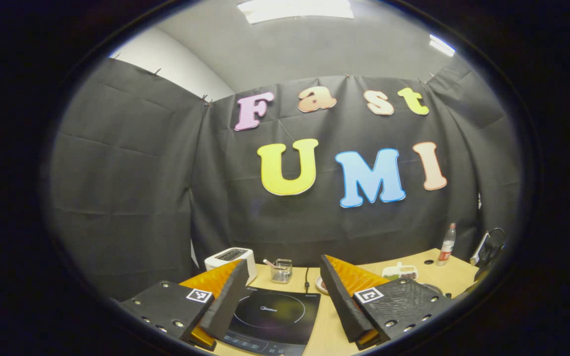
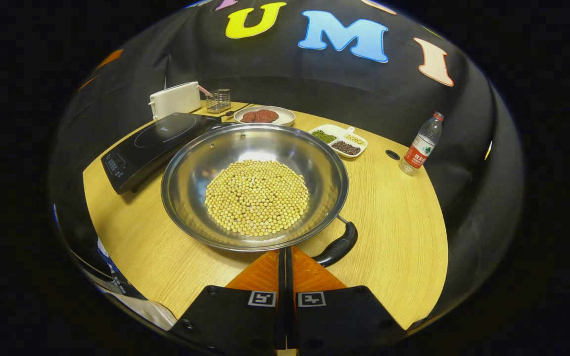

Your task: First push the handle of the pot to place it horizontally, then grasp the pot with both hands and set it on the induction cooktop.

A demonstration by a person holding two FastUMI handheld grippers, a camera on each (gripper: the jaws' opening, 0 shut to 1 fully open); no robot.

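So the pot [image 2: 255, 185] sits in the middle of the round wooden table [image 2: 394, 222], full of yellow soybeans [image 2: 257, 196], just right of the induction cooktop [image 2: 154, 143] in the right gripper view. Its black handle [image 2: 338, 245] hangs off the near right rim, angled toward the right gripper [image 2: 285, 257], whose fingers are pressed together with nothing between them, tips just short of the pot's rim and right beside that handle.

The left gripper [image 1: 281, 277] is spread wide and holding nothing, up above the cooktop [image 1: 270, 316]. There's a small brand word printed at the centre of the cooktop's ring, but it's too blurry for me to make out.

Behind the cooktop: a white toaster [image 2: 175, 99], a wire basket [image 2: 218, 100], a plate of something reddish-brown [image 2: 263, 116], and a divided dish of beans [image 2: 339, 140]. A water bottle [image 2: 421, 144] with a red label stands off to the right; the writing is too small to read. Both grippers carry square black-and-white marker tags.
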